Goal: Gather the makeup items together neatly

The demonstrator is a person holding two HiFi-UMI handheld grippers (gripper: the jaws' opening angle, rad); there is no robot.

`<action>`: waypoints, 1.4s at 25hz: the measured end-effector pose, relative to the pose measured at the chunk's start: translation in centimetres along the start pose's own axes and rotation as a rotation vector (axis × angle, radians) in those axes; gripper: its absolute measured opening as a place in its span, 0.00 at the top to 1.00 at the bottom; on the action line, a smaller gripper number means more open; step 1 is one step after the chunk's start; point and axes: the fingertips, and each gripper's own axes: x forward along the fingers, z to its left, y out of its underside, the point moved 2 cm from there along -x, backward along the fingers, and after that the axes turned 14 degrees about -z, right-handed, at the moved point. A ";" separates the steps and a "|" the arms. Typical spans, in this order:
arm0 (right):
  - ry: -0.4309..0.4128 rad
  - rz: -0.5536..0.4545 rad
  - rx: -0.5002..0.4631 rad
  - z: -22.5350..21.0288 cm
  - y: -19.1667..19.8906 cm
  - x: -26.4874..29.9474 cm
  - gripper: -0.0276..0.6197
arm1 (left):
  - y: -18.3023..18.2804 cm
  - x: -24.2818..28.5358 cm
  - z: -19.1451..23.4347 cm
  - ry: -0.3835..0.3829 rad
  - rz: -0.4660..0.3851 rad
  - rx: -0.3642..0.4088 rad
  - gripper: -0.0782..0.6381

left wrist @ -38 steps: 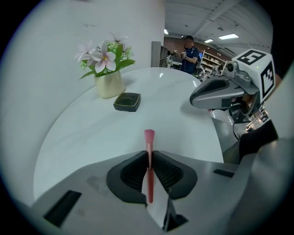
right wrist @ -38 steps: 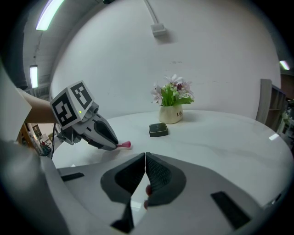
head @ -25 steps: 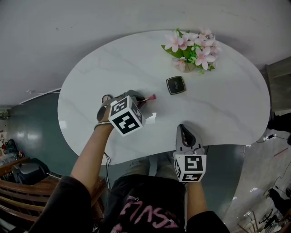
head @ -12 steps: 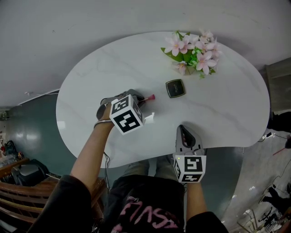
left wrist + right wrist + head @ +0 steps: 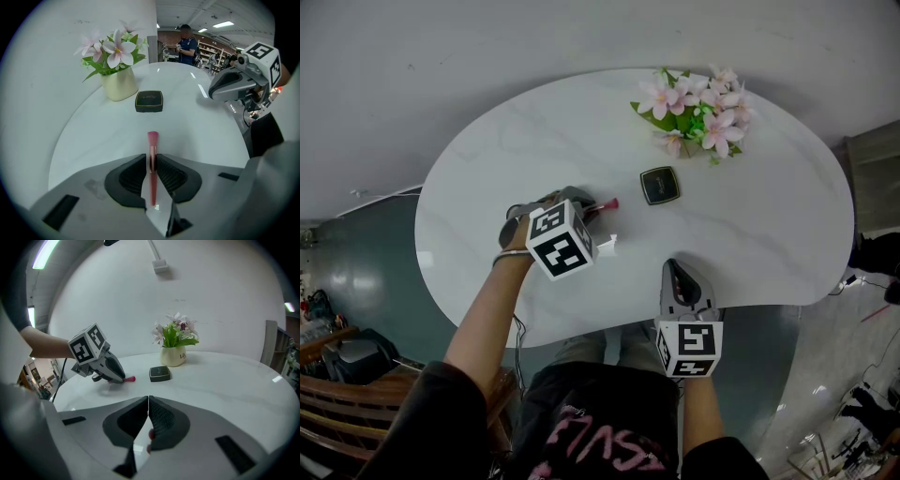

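Observation:
A pink makeup brush (image 5: pixel 152 140) lies along the jaws of my left gripper (image 5: pixel 152 161), which is shut on its handle, with the bristle end sticking out ahead. In the head view the left gripper (image 5: pixel 592 208) holds the brush (image 5: pixel 608 202) low over the white table (image 5: pixel 516 141), left of the middle. A black square compact (image 5: pixel 660 185) lies on the table a short way beyond the brush tip, also seen in the left gripper view (image 5: pixel 149 101) and the right gripper view (image 5: pixel 160 373). My right gripper (image 5: pixel 678 270) is at the table's near edge, shut and empty, its jaws (image 5: pixel 148 401) meeting at the tips.
A cream vase of pink flowers (image 5: pixel 694 103) stands at the far side of the table, just behind the compact (image 5: pixel 119 82). The table edge curves close under my right gripper. A person stands far off in the room behind.

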 end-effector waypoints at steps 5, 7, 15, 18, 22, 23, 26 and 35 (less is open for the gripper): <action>0.003 -0.001 -0.003 -0.1 0.0 -0.3 0.86 | 0.1 -0.3 0.3 -0.021 -0.001 -0.004 0.75; 0.004 -0.002 -0.002 -0.1 0.0 -0.4 0.86 | 0.0 -0.4 0.0 -0.019 0.001 0.007 0.74; -0.005 -0.022 -0.007 0.2 -0.5 -0.5 0.86 | -0.9 -2.0 -0.4 -0.081 -0.062 -0.028 0.72; -0.010 -0.028 -0.009 0.3 -0.7 -0.6 0.86 | -1.5 -2.9 -0.8 -0.103 -0.093 -0.049 0.72; -0.019 -0.038 -0.010 0.6 -0.9 -0.7 0.86 | -1.7 -3.5 -2.0 -0.117 -0.113 -0.066 0.73; -0.022 -0.041 -0.012 0.8 -1.0 -0.8 0.86 | -1.6 -3.5 -2.4 -0.118 -0.114 -0.070 0.73; -0.032 -0.047 -0.020 1.1 -1.2 -0.9 0.86 | -1.4 -3.7 -3.9 -0.114 -0.121 -0.100 0.77; -0.050 -0.058 -0.035 2.1 -1.4 -1.6 0.86 | -0.7 -3.8 -7.5 -0.101 -0.145 -0.155 0.87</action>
